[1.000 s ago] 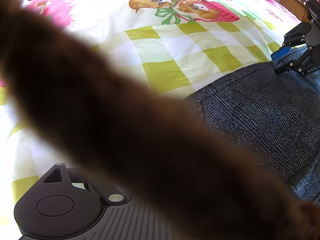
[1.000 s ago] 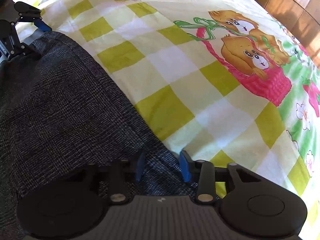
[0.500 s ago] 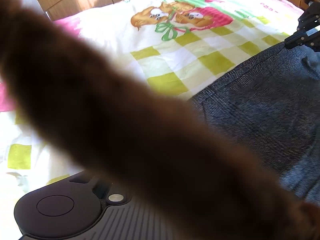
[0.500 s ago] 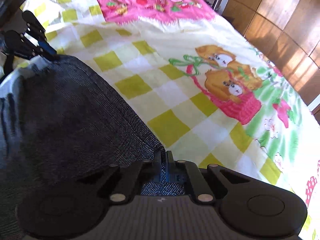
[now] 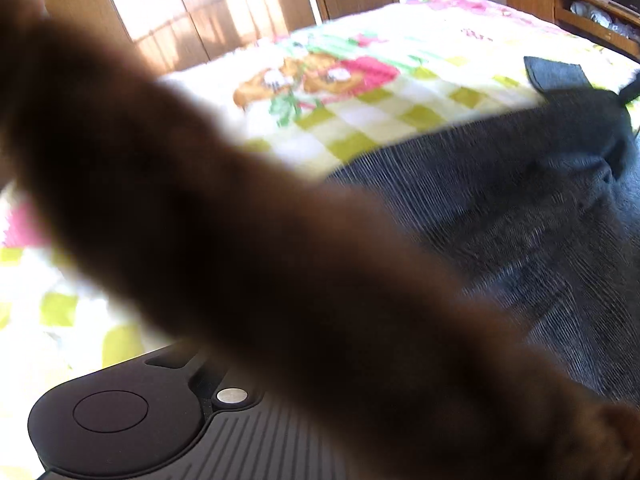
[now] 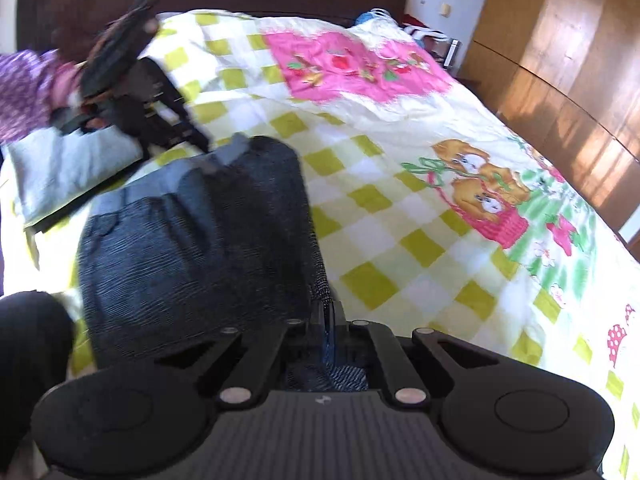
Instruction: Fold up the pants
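The dark grey pants hang stretched between both grippers above the bed. My right gripper is shut on one corner of the pants edge. In the right wrist view, my left gripper pinches the far corner, its fingers closed on the cloth. In the left wrist view the pants stretch away to the right, and a blurred brown band close to the lens hides the left fingers. The right gripper tip shows at the far edge there.
The bed has a yellow-checked cover with cartoon bears and a pink panel. A white-grey cloth lies at its left edge. Wooden wardrobes stand along the right. A wooden shelf stands beyond the bed.
My right gripper closed on the pants edge. Both grippers have risen, lifting the pants edge off the bed so the cloth hangs between them.
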`<state>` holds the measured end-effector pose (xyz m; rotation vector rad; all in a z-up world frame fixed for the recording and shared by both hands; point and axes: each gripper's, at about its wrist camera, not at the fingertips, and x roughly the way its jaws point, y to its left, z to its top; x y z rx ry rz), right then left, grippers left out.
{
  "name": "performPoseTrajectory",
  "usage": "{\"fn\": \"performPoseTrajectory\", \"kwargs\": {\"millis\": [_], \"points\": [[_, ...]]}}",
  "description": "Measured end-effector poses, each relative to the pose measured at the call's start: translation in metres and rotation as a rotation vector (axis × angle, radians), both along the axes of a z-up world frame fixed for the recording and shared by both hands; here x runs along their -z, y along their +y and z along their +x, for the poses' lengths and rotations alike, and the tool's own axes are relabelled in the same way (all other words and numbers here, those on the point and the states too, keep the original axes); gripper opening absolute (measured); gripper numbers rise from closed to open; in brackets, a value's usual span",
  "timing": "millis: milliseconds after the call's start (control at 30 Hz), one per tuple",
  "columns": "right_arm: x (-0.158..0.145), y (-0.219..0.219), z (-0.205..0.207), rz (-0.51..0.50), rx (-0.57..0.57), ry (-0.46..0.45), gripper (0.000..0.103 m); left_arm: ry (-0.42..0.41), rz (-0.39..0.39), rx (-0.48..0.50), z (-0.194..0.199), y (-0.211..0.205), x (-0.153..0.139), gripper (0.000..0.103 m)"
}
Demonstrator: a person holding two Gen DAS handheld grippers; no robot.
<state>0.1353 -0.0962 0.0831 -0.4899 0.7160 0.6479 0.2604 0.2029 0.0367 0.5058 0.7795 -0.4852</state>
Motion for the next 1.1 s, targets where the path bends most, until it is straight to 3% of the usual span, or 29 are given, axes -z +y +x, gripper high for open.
{"fn": "performPoseTrajectory", "kwargs": {"millis": [67,133,200,233,367,433,567,633,700,767,867,967,1000,1033,1067,1100], "points": [[0.004,0.004,-0.019,-0.002,-0.017,0.022,0.019,-0.021,0.005,0.010,-0.004,0.000,-0.007,0.015],[0.010,0.008,-0.035,-0.010,-0.037,0.041,0.018,-0.091,0.099,0.066,-0.017,-0.007,-0.008,0.025],[0.015,0.009,-0.046,-0.010,-0.040,0.055,0.018,-0.156,0.176,0.108,-0.024,-0.014,-0.005,0.057],[0.018,0.008,-0.051,-0.008,-0.034,0.063,0.018,-0.177,0.196,0.126,-0.025,-0.018,-0.002,0.060],[0.029,0.004,-0.061,-0.031,-0.014,0.106,0.018,-0.221,0.277,0.179,-0.023,-0.032,0.016,0.063],[0.029,0.003,-0.047,-0.047,0.001,0.114,0.018,-0.190,0.312,0.202,-0.015,-0.038,0.024,0.065],[0.012,0.003,-0.006,0.038,0.037,0.050,0.020,-0.165,0.178,0.118,0.001,-0.029,0.019,0.065],[0.008,0.015,0.015,0.074,0.015,0.052,0.028,-0.165,0.164,0.105,0.006,-0.020,0.019,0.066],[0.015,0.037,0.033,0.072,-0.026,0.041,0.045,-0.148,0.182,0.095,0.018,-0.012,0.023,0.068],[0.026,0.062,0.050,0.061,-0.036,0.052,0.048,-0.119,0.186,0.082,0.034,-0.007,0.029,0.069],[0.043,0.093,0.073,0.048,-0.045,0.062,0.049,-0.082,0.188,0.072,0.054,-0.006,0.042,0.073],[0.060,0.110,0.092,-0.019,0.019,0.056,0.047,-0.058,0.182,0.062,0.069,-0.005,0.052,0.075],[0.064,0.111,0.097,-0.036,0.045,0.061,0.031,-0.044,0.163,0.052,0.073,-0.003,0.053,0.075],[0.065,0.109,0.101,-0.033,0.059,0.081,0.023,-0.022,0.143,0.039,0.077,-0.003,0.055,0.075],[0.063,0.106,0.101,-0.017,0.069,0.091,0.023,0.005,0.131,0.029,0.080,-0.002,0.056,0.071],[0.060,0.103,0.099,-0.003,0.065,0.087,0.023,0.023,0.124,0.032,0.081,-0.002,0.056,0.059]]}}
